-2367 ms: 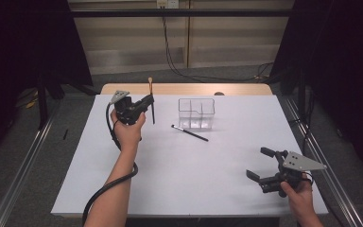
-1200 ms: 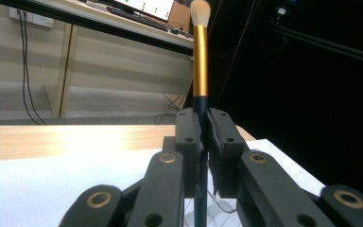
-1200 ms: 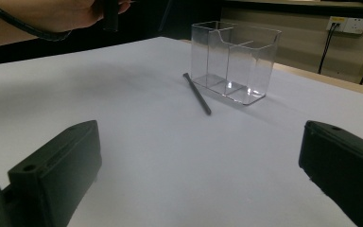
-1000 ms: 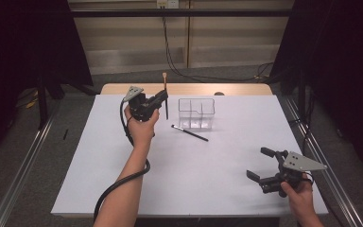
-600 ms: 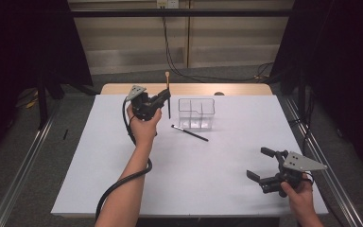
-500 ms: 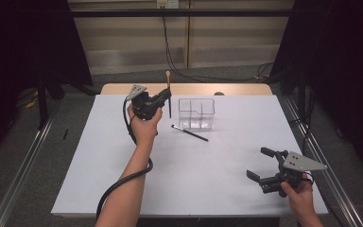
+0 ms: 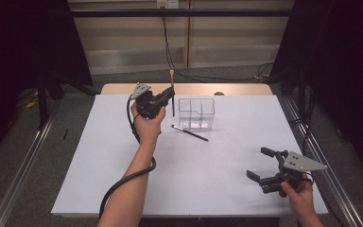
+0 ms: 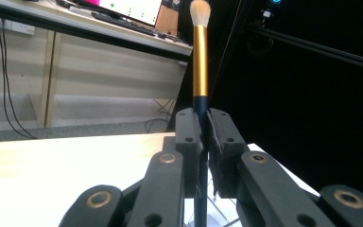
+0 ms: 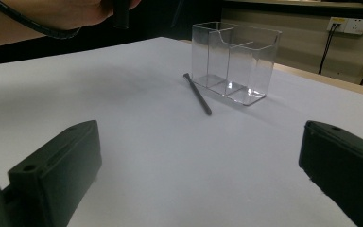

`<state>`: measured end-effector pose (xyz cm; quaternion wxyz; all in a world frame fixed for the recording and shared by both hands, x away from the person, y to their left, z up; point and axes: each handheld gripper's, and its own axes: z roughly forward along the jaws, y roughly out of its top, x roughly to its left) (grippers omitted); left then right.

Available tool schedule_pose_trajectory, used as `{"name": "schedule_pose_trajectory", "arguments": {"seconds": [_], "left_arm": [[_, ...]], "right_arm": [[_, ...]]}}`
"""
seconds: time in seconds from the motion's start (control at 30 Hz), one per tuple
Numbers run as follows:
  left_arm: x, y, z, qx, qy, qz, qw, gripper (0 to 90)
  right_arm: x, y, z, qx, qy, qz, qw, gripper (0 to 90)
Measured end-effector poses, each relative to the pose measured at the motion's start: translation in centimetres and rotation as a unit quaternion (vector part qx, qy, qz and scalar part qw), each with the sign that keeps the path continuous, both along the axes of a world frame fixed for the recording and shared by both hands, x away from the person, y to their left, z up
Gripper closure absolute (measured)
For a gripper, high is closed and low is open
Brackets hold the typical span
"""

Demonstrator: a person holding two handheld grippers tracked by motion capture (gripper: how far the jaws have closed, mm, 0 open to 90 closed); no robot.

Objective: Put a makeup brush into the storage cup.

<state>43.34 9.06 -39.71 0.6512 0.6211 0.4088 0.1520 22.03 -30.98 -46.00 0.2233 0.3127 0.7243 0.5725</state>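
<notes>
The left gripper (image 7: 169,97) pinches a brush (image 8: 200,71) upright, bristles up, just left of the clear box (image 7: 196,113), seemingly above the table (image 7: 99,165). The right gripper (image 7: 264,165) rests spread wide.

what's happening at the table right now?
The left gripper is shut on a makeup brush, held upright with the bristles on top, just left of the clear plastic organizer at the far side of the white table. A thin black pencil-like stick lies flat on the table in front of the organizer. The right gripper sits open near the table's right front corner, holding nothing.
</notes>
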Motion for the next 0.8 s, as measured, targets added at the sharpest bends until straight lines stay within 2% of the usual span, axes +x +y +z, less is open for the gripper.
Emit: {"name": "schedule_pose_trajectory", "arguments": {"seconds": [0.3,0.8], "left_arm": [[0.4,-0.8,0.5,0.003,-0.012,-0.004,0.9999,83.6],[1.1,-1.9,0.7,0.011,-0.015,-0.008,0.9998,83.6]], "right_arm": [[0.0,0.0,0.0,0.000,0.001,0.001,1.0000,0.0],[0.0,-0.2,0.0,0.002,0.001,0.001,1.0000,0.0]]}}
